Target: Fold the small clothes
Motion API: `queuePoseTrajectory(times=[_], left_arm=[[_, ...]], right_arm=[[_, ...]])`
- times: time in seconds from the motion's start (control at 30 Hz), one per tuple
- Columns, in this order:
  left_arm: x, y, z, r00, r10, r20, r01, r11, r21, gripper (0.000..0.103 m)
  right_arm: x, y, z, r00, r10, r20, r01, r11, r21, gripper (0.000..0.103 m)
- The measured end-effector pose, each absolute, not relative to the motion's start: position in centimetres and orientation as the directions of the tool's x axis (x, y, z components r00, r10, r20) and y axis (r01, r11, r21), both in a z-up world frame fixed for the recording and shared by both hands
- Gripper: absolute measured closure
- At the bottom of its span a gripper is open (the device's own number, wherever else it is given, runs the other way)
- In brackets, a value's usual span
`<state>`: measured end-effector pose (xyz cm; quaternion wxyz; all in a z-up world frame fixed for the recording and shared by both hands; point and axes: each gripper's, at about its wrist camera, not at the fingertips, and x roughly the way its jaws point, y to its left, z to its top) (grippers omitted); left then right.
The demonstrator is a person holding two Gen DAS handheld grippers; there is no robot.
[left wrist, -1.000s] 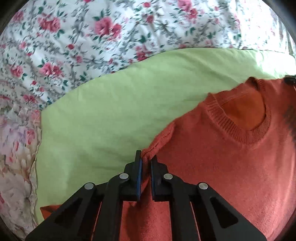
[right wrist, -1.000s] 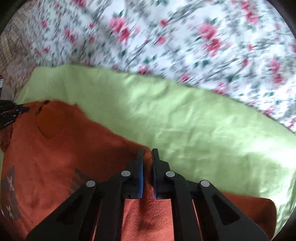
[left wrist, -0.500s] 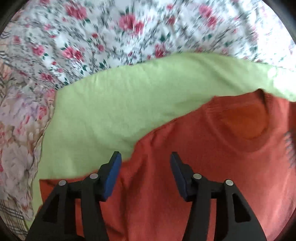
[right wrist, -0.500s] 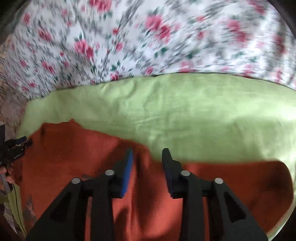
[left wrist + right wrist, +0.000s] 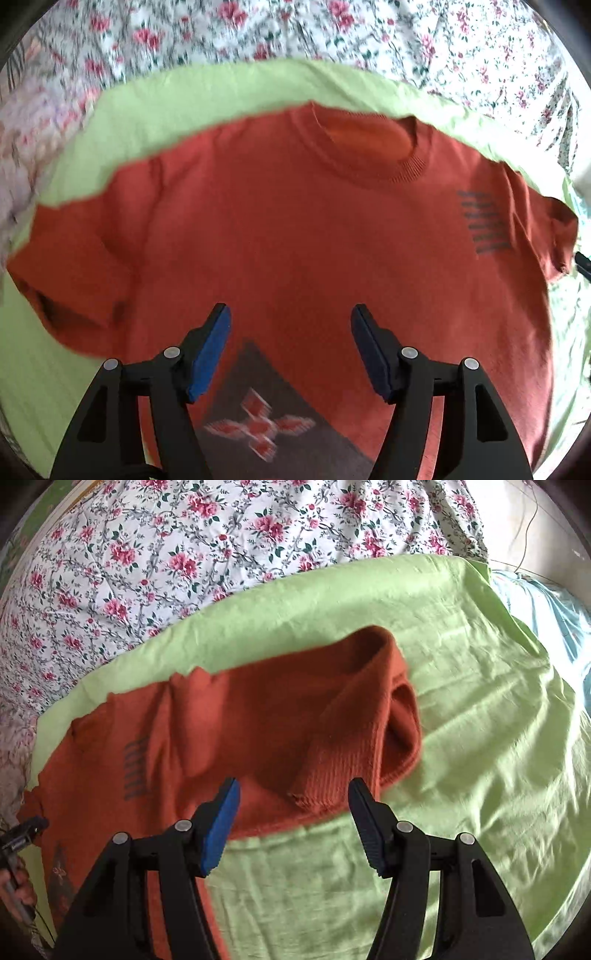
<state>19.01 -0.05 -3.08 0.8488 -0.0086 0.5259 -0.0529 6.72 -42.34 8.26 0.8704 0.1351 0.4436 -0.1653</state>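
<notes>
On the floral bedspread [image 5: 155, 568] lies a green sheet [image 5: 461, 738] bearing the orange T-shirt [image 5: 295, 229], spread flat, front up. Left gripper [image 5: 290, 332] and right gripper [image 5: 293, 805] hover above it, jaws just opened wide, gripping nothing. Right sleeve [image 5: 369, 720] lies rumpled.

Bright daylight, motion blur, fisheye warp

The shirt's [image 5: 295, 229] lower hem runs off the bottom edge; its chest print [image 5: 484, 225] is too blurred to read.
</notes>
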Motion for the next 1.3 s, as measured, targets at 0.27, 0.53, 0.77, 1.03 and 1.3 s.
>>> queuePoseTrajectory(times=[0.27,0.53,0.77,1.03,1.3], left_arm=[[17.0,-3.1,-3.5,0.405,-0.136,-0.904,0.126,0.988,-0.093,0.034],[16.8,-4.3,-3.5,0.395,-0.17,-0.903,0.125,0.984,-0.13,0.034],[16.5,-3.0,-3.4,0.402,-0.205,-0.892,0.106,0.979,-0.177,0.034],[14.7,1.4,-2.6,0.427,-0.24,-0.872,0.078,0.97,-0.229,0.033],[13.4,6.6,-2.9,0.425,-0.274,-0.863,0.008,0.954,-0.299,0.024]], right_arm=[[6.7,-45.8,7.8,0.566,-0.264,-0.781,0.517,0.852,0.087,0.041],[9.0,-47.8,5.9,0.562,-0.107,-0.82,0.484,0.847,0.221,0.093],[11.2,-39.1,8.2,0.623,0.109,-0.774,0.244,0.914,0.325,0.093],[16.5,-21.9,5.5,0.486,0.439,-0.756,-0.071,0.882,0.466,0.093],[21.4,-8.4,-2.7,0.259,0.612,-0.747,-0.177,0.79,0.587,0.093]])
